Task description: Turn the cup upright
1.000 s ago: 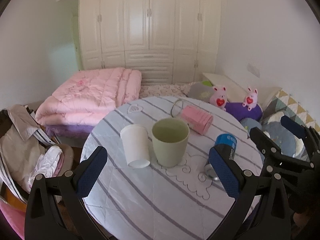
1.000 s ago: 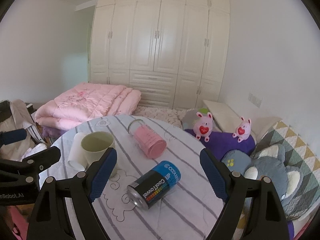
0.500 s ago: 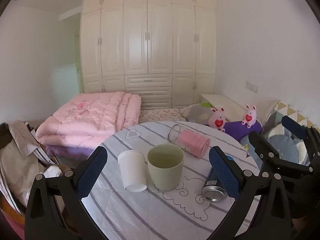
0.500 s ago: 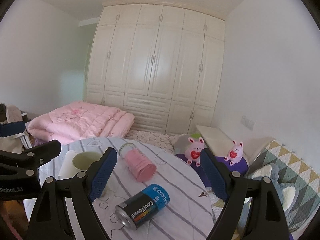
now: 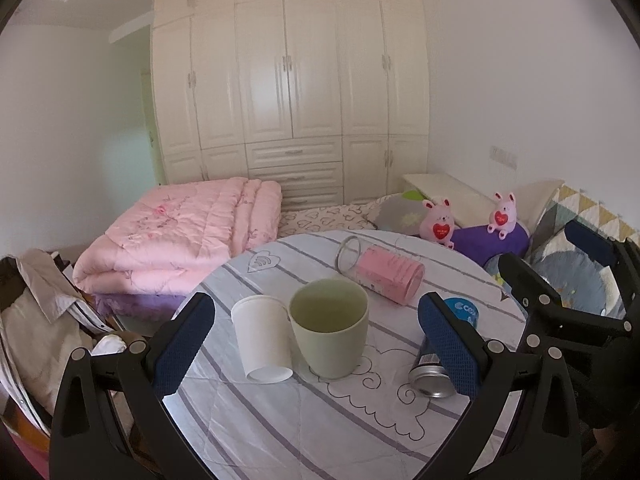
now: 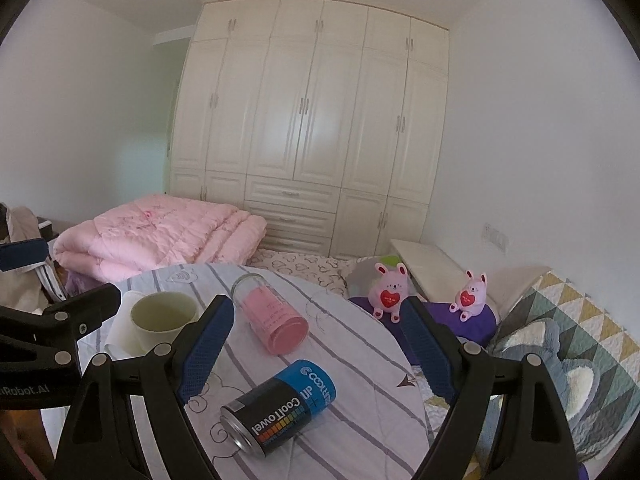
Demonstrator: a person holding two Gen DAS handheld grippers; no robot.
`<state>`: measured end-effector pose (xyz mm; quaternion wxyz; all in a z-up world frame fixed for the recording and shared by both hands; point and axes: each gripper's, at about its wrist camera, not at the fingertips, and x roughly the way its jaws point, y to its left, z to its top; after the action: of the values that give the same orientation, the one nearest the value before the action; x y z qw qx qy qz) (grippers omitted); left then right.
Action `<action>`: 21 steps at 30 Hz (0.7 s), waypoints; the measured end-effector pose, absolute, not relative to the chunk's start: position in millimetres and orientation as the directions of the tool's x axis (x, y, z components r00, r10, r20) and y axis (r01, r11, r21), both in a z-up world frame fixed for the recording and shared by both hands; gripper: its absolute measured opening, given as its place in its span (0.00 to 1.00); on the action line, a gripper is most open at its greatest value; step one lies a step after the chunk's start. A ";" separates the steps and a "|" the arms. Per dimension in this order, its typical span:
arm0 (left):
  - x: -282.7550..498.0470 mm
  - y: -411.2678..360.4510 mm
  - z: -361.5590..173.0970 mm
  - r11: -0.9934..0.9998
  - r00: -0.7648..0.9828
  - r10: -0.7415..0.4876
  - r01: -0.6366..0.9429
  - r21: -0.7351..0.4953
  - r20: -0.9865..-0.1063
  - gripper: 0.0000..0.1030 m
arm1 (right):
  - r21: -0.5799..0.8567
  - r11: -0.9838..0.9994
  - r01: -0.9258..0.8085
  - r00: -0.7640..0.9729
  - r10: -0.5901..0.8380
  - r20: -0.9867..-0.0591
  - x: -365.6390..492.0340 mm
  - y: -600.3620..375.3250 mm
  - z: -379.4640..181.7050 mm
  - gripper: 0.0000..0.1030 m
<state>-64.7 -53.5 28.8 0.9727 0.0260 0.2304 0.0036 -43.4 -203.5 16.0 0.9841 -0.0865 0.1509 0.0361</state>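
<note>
A white paper cup (image 5: 262, 344) stands upside down on the round table, touching an upright green cup (image 5: 329, 335) to its right. In the right wrist view the white cup (image 6: 122, 322) is partly hidden behind the green cup (image 6: 162, 320). A pink-lined glass (image 5: 382, 274) (image 6: 272, 318) lies on its side behind them. My left gripper (image 5: 316, 346) is open and empty, near and above the two cups. My right gripper (image 6: 320, 348) is open and empty, above the lying blue can (image 6: 280, 408).
The blue can (image 5: 442, 348) lies on its side at the table's right. The striped tablecloth (image 5: 320, 420) covers the round table. A pink quilt (image 5: 180, 236) lies on the bed behind. Plush toys (image 6: 388, 292) and cushions are to the right; clothes (image 5: 36, 320) to the left.
Both grippers have tilted up and drawn back, so the table objects sit lower in view and more of the wardrobe and ceiling shows. Nothing on the table has moved.
</note>
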 end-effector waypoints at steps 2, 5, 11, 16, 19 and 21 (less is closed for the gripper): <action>-64.7 -53.8 28.3 0.998 0.893 0.020 0.008 0.060 -0.450 1.00 | -0.162 0.982 -0.097 0.950 0.044 -0.308 -42.0 -203.7 15.0 0.84; -64.5 -54.1 27.7 0.998 0.893 0.023 0.006 0.063 -0.450 1.00 | -0.160 0.982 -0.099 0.949 0.044 -0.313 -40.7 -204.1 14.0 0.84; -63.7 -54.3 26.5 0.997 0.897 0.032 0.001 0.075 -0.441 1.00 | -0.165 0.981 -0.099 0.946 0.042 -0.321 -38.7 -204.0 12.6 0.84; -64.5 -53.9 26.7 0.997 0.903 0.036 -0.006 0.072 -0.428 1.00 | -0.168 0.981 -0.100 0.944 0.040 -0.327 -37.3 -203.4 11.6 0.84; -63.8 -52.0 27.5 0.998 0.907 0.033 -0.006 0.066 -0.421 1.00 | -0.170 0.980 -0.100 0.944 0.039 -0.327 -36.6 -203.7 11.4 0.84; -62.8 -51.4 27.4 0.998 0.906 0.033 -0.006 0.066 -0.421 1.00 | -0.172 0.980 -0.101 0.944 0.040 -0.328 -35.6 -203.5 11.1 0.84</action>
<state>-62.8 -51.4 27.4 0.9758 0.0315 0.2160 0.0100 -35.6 -203.5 11.1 0.9814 -0.0936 0.1635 0.0358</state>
